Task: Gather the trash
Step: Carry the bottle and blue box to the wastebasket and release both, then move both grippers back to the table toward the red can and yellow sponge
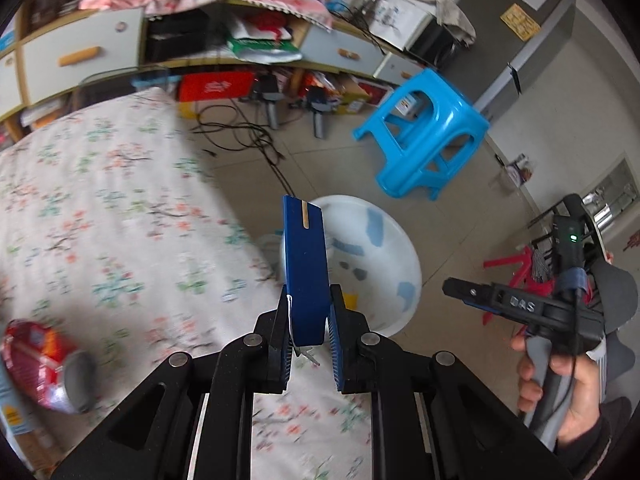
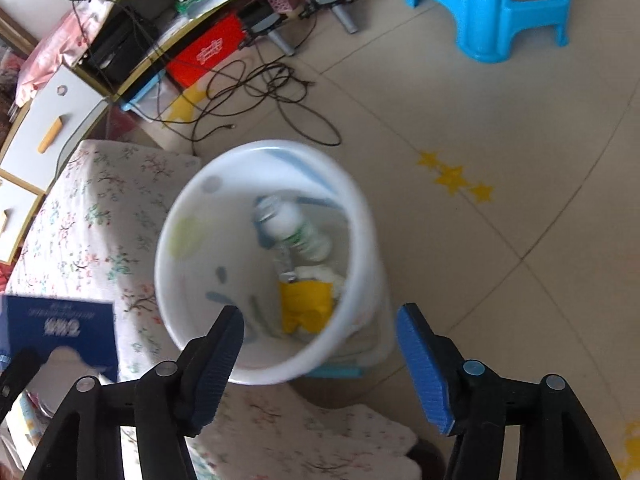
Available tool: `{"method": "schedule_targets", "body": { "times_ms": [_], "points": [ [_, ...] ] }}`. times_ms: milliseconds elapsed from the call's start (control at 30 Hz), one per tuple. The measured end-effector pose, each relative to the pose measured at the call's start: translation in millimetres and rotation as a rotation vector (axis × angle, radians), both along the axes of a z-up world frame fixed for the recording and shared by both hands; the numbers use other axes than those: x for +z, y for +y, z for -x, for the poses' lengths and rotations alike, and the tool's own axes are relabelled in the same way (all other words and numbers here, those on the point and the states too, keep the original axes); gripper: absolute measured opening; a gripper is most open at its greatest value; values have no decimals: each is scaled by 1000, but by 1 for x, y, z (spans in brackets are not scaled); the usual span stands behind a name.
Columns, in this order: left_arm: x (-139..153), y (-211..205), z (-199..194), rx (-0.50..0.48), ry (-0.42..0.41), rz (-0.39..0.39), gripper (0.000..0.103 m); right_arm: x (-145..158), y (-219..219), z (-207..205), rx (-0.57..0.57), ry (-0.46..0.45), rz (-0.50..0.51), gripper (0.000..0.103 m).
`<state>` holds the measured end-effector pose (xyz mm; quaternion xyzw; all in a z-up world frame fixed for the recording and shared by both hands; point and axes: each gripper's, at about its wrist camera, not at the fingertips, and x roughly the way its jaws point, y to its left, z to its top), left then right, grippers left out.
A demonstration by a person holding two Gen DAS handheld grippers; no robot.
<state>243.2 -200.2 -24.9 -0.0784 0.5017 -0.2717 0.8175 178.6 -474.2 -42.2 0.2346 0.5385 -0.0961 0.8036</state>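
One white bin stands on the floor beside the floral-covered table, holding one plastic bottle and one yellow wrapper. The left gripper clamps one blue box just before the bin; the right gripper gapes wide and empty above it.

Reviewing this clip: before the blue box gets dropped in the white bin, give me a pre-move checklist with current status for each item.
1. Left gripper shut on the blue box: ok, both pads press its lower end.
2. Box over the white bin opening: cannot tell; the left wrist view lines them up, but the right wrist view shows the box over the floral cloth beside the bin.
3. Bin has room: ok, only a plastic bottle and yellow wrapper lie at the bottom.
4. Right gripper empty and open: ok.
5. Right gripper clear of the drop path: not ok, it hangs above the bin.
6. Red can on the cloth: not yet collected.
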Motion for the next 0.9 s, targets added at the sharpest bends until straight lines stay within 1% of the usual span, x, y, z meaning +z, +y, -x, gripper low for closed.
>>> {"method": "schedule_targets", "body": {
  "times_ms": [133, 300, 333, 400, 433, 467, 533, 600, 667, 767, 833, 867, 900],
  "points": [
    [-9, -27, -6, -27, 4, -8, 16, 0, -17, 11, -18, 4, 6, 70],
    [-15, -45, -14, -39, 2, 5, 17, 0, -32, 19, -40, 5, 4, 70],
    [-15, -47, -15, -38, -4, 6, 18, 0, -34, 21, -42, 5, 3, 71],
    [-13, -51, -17, -49, -22, -32, 26, 0, -36, 21, -43, 4, 0, 71],
    [-13, -53, -17, -48, -26, -59, 44, 1, -37, 22, -44, 2, -2, 72],
    [-13, -53, -17, -35, -28, -87, 65, 1, -38, 22, -44, -1, -2, 73],
    [-11, -52, -17, -1, -17, -129, 79, 3, -38, 24, -42, -6, -4, 74],
    [-9, -47, -16, 11, -20, -136, 80, 4, -37, 23, -38, -10, -8, 75],
    [-8, -43, -14, 19, -33, -165, 89, 4, -35, 23, -36, -11, -10, 75],
    [-5, -35, -9, 16, -59, -203, 93, 5, -31, 22, -32, -11, -14, 75],
    [-3, -27, -5, 11, -61, -205, 96, 6, -28, 21, -23, -15, -12, 75],
    [-2, -23, -3, 11, -58, -202, 100, 7, -26, 20, -17, -17, -9, 75],
    [-1, -18, -1, 11, -57, -199, 101, 8, -22, 20, -10, -17, -4, 76]
  ]
}}
